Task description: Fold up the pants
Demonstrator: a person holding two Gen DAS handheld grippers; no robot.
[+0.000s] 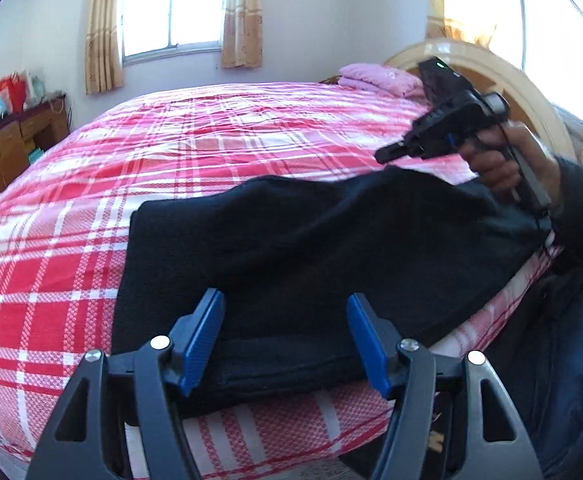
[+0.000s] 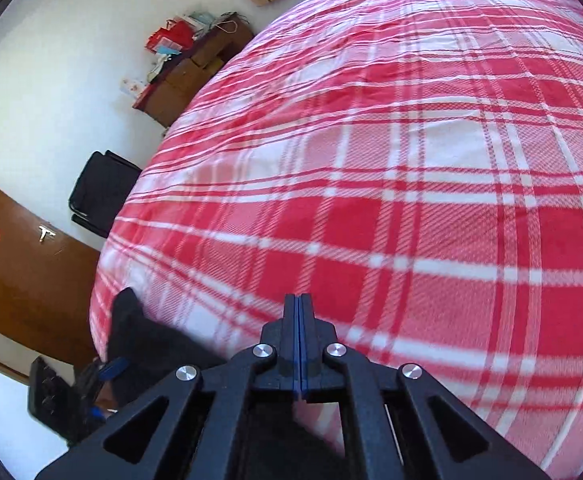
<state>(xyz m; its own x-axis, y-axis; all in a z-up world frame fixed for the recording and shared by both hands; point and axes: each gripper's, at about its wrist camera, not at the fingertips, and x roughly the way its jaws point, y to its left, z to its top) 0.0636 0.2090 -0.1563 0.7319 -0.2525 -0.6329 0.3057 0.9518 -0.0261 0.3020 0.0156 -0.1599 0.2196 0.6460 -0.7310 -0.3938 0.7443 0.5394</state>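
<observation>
Dark folded fabric pants: one
Black claws with blue pads: two, left, right
Bed under red-and-white checked cover: one
Pink folded blankets: one stack
Curtained windows: two

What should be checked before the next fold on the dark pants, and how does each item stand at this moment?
1. Pants lie on the plaid bed cover: ok.
2. Left gripper open, pads apart above the near edge of the pants, nothing pinched: ok.
3. Right gripper shut, pads pressed together with no cloth between them: not ok for grasping, it must open first.
4. Right gripper off the pants, up over their far edge in the left wrist view: ok.
5. Pants lie flat: not ok, the end by the right hand is bunched.
6. Bed cover beyond the pants free for folding: ok.
</observation>
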